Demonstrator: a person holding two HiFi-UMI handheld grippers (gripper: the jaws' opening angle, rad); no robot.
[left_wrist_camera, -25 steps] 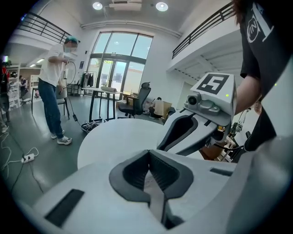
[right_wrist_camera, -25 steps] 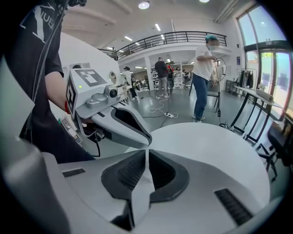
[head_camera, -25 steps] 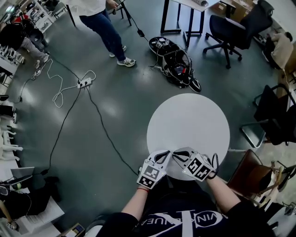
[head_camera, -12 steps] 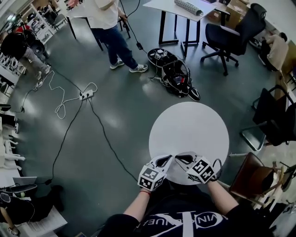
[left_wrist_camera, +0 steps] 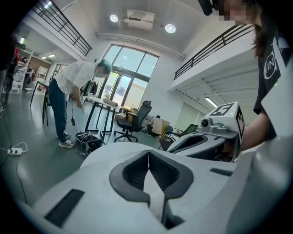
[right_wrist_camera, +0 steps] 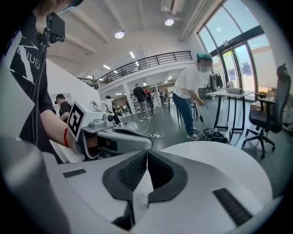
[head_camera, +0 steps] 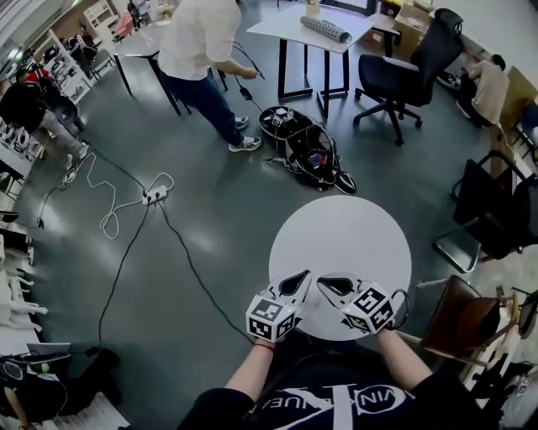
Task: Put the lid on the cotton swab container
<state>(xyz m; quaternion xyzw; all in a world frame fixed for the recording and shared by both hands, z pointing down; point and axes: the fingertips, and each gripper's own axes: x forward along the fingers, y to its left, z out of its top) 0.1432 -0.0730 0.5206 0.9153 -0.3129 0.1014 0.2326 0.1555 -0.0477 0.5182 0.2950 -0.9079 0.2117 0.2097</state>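
Note:
No cotton swab container or lid shows in any view. The round white table (head_camera: 345, 239) has a bare top. My left gripper (head_camera: 303, 277) hovers over the table's near edge, its jaws shut with nothing between them (left_wrist_camera: 149, 153). Right beside it, tip almost to tip, my right gripper (head_camera: 323, 283) is also shut and holds nothing (right_wrist_camera: 147, 153). Each gripper view catches the other gripper close by: the right gripper (left_wrist_camera: 201, 139) in the left gripper view, the left gripper (right_wrist_camera: 120, 137) in the right gripper view.
A person (head_camera: 197, 50) stands at the far desk (head_camera: 307, 25). A black bag with gear (head_camera: 307, 155) lies on the floor beyond the table. Cables and a power strip (head_camera: 151, 197) cross the floor at left. Chairs stand at the right (head_camera: 496, 210) and near right (head_camera: 458, 315).
Both grippers have lifted a little above the table's near edge and stay side by side. The head view has tipped upward. The person at the back has stepped toward the far desk.

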